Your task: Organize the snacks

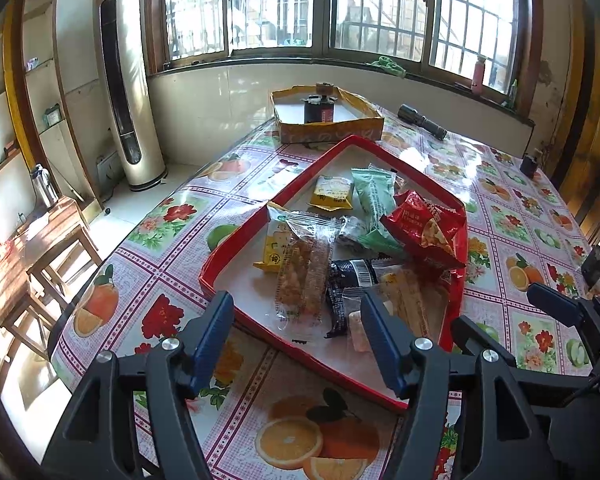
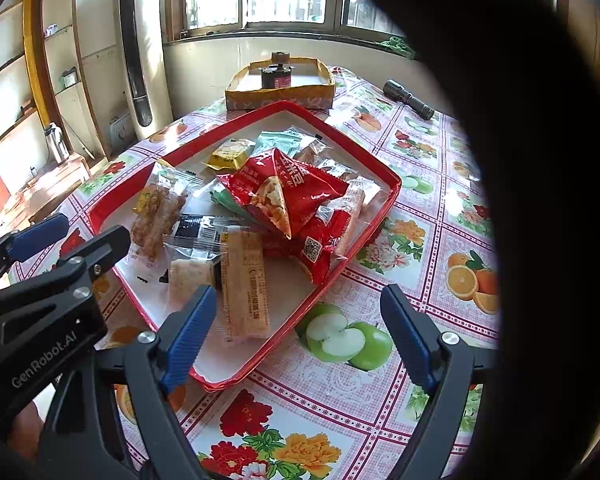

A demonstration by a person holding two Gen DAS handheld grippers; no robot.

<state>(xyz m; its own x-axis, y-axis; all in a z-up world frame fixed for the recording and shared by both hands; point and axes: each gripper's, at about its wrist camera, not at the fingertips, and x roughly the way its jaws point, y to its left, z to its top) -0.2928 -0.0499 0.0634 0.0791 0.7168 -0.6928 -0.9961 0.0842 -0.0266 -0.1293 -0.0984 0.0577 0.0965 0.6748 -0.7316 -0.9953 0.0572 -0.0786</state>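
Both grippers, left (image 1: 296, 344) and right (image 2: 300, 332), hang spread and empty over the near rim of the red tray (image 2: 300, 312) holding the snacks (image 2: 284, 192). I judge singling out one packet (image 2: 244, 280) works best.

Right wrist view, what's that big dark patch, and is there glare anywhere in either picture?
Right wrist view: something close to the lens blacks out the right side and upper corner; what it is can't be told. Left wrist view: window light glares off the glossy tablecloth beside the red tray, and the panes are blown out white. Both views bend straight lines, fisheye style.
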